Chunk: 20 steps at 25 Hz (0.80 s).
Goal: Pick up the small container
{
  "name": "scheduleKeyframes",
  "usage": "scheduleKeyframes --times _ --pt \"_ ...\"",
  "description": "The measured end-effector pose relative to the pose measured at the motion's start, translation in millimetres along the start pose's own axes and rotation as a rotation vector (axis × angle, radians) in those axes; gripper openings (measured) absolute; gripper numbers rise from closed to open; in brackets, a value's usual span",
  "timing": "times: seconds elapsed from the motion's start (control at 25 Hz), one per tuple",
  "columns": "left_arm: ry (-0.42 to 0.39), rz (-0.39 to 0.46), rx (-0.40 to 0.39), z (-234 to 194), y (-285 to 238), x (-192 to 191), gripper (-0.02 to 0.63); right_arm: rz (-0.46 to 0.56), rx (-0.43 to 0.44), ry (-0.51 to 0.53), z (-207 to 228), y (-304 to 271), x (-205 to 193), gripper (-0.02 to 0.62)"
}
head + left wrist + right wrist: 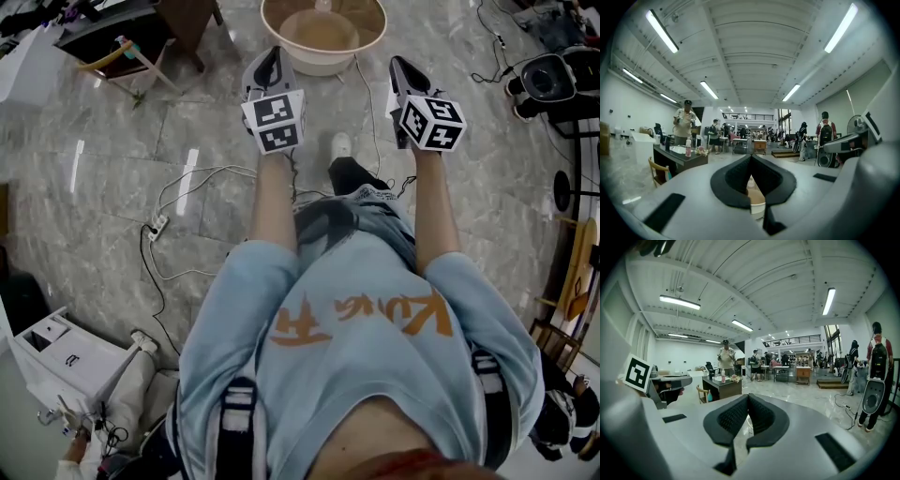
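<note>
Pale-blue T-shirt with orange print fills the foreground, and beyond it both claws are held out over the floor with nothing picked up.
The left gripper and the right gripper are each pinched together at the tips and carry nothing. Just ahead of them, on the grey marble floor, sits a wide beige round plastic basin. Inside it is what looks like a smaller tan round container, smooth-walled and shallow, though I can't be sure of it. To do this well, I'd spread one claw's jaws before lowering. Then come straight down over the container's rim and close on one wall without dragging the basin.
</note>
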<state>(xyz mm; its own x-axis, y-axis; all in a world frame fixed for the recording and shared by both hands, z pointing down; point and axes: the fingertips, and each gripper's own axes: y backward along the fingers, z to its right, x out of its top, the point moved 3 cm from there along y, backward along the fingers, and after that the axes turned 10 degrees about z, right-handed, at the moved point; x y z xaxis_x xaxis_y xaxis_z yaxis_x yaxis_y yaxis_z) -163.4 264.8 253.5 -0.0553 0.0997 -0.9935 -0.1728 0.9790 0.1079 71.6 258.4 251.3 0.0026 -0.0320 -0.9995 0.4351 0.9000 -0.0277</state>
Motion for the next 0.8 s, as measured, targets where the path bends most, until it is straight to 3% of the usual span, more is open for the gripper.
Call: scheduleKeyframes --times 0.16,0.32,0.52,0.68,0.8 --pt "-0.022 -0.006 0.045 -18.1 -12.1 -5.9 0.023 0.011 0.039 -0.010 -1.9 -31.3 -5.0 0.012" --pt "-0.093 -0.036 0.086 -33.3 -38.4 -14.5 0.023 0.026 0.067 -0.018 6.0 -67.1 -11.0 0.012" --pt "-0.142 -0.067 0.055 -24.8 -101.4 -20.6 0.023 0.050 0.012 -0.083 58.1 -110.7 -19.0 0.012" --pt "-0.204 -0.101 0.042 -6.5 -151.7 -38.2 0.023 0.035 0.017 -0.067 96.5 -139.3 -36.4 0.012" --pt "-0.163 -0.149 0.034 14.8 -190.2 -73.1 0.023 -0.001 0.045 -0.014 122.9 -160.2 -63.6 0.011"
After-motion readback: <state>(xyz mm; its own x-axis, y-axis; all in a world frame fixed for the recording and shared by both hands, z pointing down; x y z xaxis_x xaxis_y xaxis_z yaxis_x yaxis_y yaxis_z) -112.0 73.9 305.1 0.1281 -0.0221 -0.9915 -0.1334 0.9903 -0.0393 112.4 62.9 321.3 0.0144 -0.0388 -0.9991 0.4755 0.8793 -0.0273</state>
